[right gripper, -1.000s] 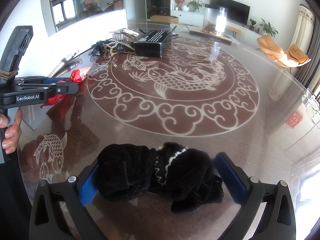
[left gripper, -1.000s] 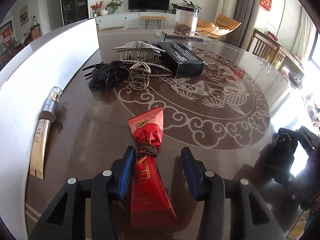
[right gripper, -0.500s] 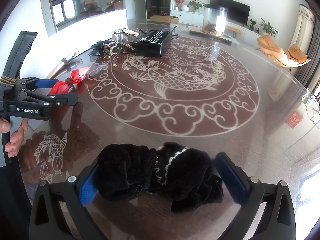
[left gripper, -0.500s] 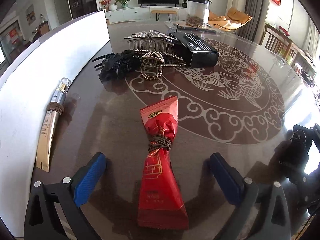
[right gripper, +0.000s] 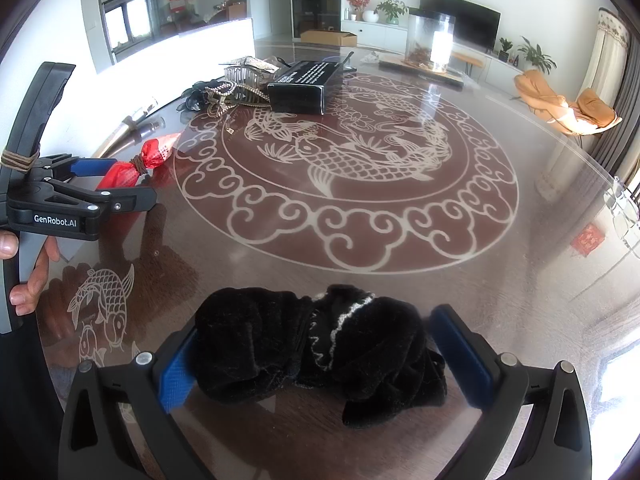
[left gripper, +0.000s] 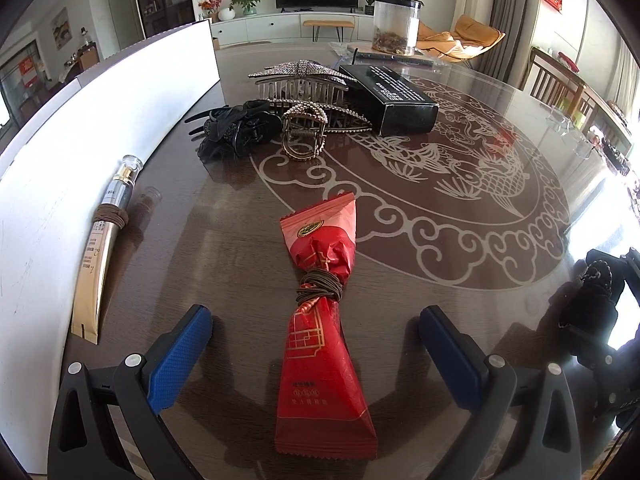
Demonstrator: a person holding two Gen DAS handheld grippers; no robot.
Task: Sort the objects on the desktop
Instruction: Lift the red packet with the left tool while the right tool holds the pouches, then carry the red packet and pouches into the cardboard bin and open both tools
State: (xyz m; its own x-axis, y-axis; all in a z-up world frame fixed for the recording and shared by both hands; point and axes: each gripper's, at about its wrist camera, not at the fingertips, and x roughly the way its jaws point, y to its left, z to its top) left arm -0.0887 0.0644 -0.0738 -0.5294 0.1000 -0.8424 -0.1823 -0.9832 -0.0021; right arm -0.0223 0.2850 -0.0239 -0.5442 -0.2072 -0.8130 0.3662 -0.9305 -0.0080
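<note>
The far ends of the hair clips (left gripper: pixel 304 84) are hidden behind one another in a tangled pile, and the small white print on the black box (left gripper: pixel 390 94) cannot be read from either wrist view. The Chinese characters printed low on the red packet (left gripper: pixel 320 344) are too small to make out; a brown hair tie (left gripper: pixel 320 286) is wound round its waist. The gold tube (left gripper: pixel 100 248) lies against the white board (left gripper: pixel 100 120) at the desk's (left gripper: pixel 460 208) left edge, its lettering blurred. Wide bare desk is left over the carp pattern — from the packet to the far rim.

"GenRobot.AI" is read on the left claw (right gripper: pixel 116 188) in the right wrist view. The left claw (left gripper: pixel 316 344) is spread wide, the red packet lying between its pads untouched. The right claw (right gripper: pixel 320 356) is also held wide — the black scrunchie (right gripper: pixel 320 344) sits between its pads, touched on the left, clear on the right.
</note>
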